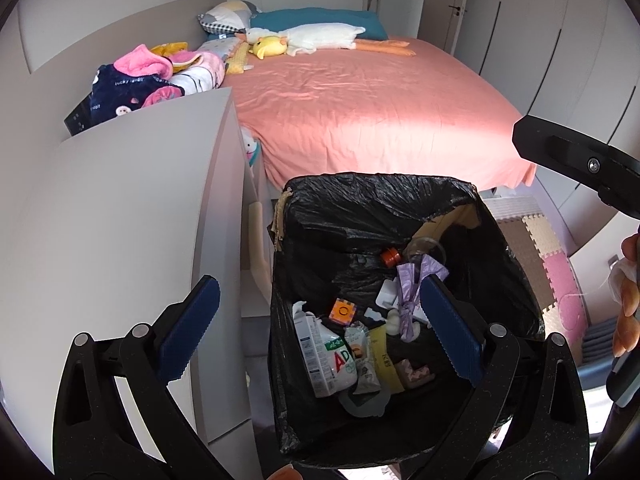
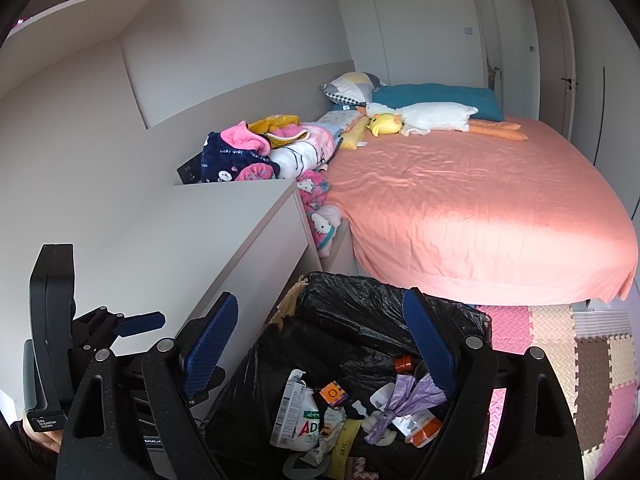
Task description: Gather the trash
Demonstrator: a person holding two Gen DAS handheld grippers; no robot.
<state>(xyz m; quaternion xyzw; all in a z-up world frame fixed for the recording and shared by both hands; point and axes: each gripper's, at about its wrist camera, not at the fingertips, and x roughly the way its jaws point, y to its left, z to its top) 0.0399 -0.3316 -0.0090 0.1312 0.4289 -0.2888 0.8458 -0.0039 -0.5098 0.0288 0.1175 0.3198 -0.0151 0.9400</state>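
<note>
Both grippers hovering over the trash bin [image 1: 400, 208], fingers spread wide, nothing held.

Left gripper [image 1: 316, 328]: blue ribbed pads, serrated edges. Left pad over the white cabinet [image 1: 132, 216], right pad over the bin interior, just in front of the purple wrapper [image 1: 408, 296]. Trash sits below and between the fingers, no contact visible.

Right gripper [image 2: 322, 344]: same blue textured pads. Left pad over the cabinet edge, right pad over the bin's right-hand side, near the orange cap [image 2: 404, 364]. Trash below the gap, apart from both pads.

Bin: cardboard box lined with a glossy, crinkled black plastic bag [image 2: 360, 304], standing on the floor between cabinet (left) and foam mat (right), near foot of the bed.

Contents, loose pile on the bottom:
- white carton [image 1: 312, 352], flattened, printed text
- white soft pouch [image 1: 340, 364] with red/green lettering
- small orange-purple cube [image 1: 343, 311]
- purple wrapper, crumpled and knotted
- orange ribbed cap [image 1: 390, 257] beside a clear plastic cup [image 1: 428, 250], far side
- yellow packet [image 1: 384, 360], flat

Surroundings: bed [image 1: 360, 112] with wrinkled salmon sheet, white plush goose [image 1: 320, 36] and yellow plush duck [image 1: 268, 46] at far end. Heap of fleece clothes [image 1: 152, 80] far left. Puzzle-edged foam mat [image 2: 560, 360] in pink, cream, brown on the right floor.
</note>
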